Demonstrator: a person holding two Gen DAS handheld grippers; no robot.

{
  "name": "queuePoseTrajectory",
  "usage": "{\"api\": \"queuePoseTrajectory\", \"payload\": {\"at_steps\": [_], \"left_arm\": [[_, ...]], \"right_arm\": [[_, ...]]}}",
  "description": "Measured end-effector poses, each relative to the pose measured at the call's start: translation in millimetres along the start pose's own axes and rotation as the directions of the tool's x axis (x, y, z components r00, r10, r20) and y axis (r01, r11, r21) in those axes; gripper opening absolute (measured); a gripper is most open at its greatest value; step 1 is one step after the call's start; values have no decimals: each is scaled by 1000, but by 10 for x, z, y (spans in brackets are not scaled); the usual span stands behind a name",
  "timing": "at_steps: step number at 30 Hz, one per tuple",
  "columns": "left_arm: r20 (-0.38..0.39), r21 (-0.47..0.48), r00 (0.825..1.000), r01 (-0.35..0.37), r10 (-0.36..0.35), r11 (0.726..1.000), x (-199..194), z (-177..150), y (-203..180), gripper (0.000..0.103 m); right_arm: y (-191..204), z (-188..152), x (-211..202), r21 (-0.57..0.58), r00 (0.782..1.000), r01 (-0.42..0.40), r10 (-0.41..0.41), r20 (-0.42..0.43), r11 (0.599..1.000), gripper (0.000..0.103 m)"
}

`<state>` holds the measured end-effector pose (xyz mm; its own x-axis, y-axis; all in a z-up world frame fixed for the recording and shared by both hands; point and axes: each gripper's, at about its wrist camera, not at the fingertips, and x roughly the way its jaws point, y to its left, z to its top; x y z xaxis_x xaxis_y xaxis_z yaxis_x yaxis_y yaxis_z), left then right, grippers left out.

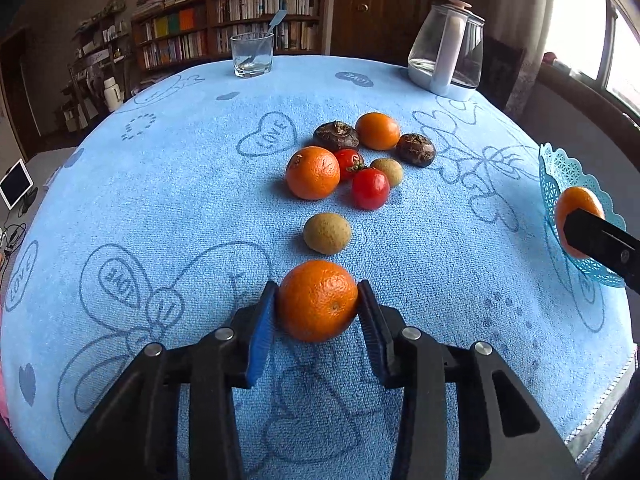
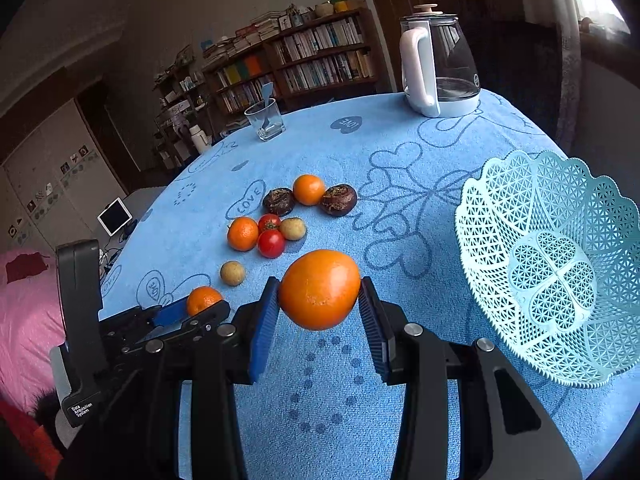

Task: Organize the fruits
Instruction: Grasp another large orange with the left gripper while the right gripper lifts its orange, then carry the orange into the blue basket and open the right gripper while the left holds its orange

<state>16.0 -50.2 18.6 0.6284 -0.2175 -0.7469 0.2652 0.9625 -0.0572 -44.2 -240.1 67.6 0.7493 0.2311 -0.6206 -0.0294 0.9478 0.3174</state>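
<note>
Currently: Two Oranges Gripped, Basket Empty

Right gripper (image 2: 319,294) clamps an orange (image 2: 319,289) aloft beside the empty lattice basket (image 2: 500,240), evidently for deposit. Left gripper (image 1: 317,305) pinches another orange (image 1: 317,300) resting on the blue cloth (image 1: 160,200); remaining fruit cluster (image 1: 356,160) lies beyond.

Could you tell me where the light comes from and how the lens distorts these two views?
Left wrist view: the window at upper right is blown out, and the table's far edge bows into an arc. Right wrist view: the orange casts a soft shadow on the cloth below, and the bookshelf leans.
</note>
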Motion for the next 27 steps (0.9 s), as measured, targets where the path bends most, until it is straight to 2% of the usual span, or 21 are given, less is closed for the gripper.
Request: {"api": "queuePoseTrajectory", "payload": {"at_steps": [9, 18, 27], "left_arm": [[46, 18, 999, -2, 1, 1000, -215, 40, -111, 40], [120, 75, 993, -7, -2, 997, -535, 126, -358, 40], [174, 136, 985, -16, -8, 991, -771, 164, -630, 40]], "right_arm": [[-213, 148, -291, 62, 997, 14, -19, 78, 998, 42], [-576, 279, -601, 159, 987, 57, -80, 139, 986, 42], [-1012, 317, -710, 284, 978, 144, -180, 104, 948, 42]]}}
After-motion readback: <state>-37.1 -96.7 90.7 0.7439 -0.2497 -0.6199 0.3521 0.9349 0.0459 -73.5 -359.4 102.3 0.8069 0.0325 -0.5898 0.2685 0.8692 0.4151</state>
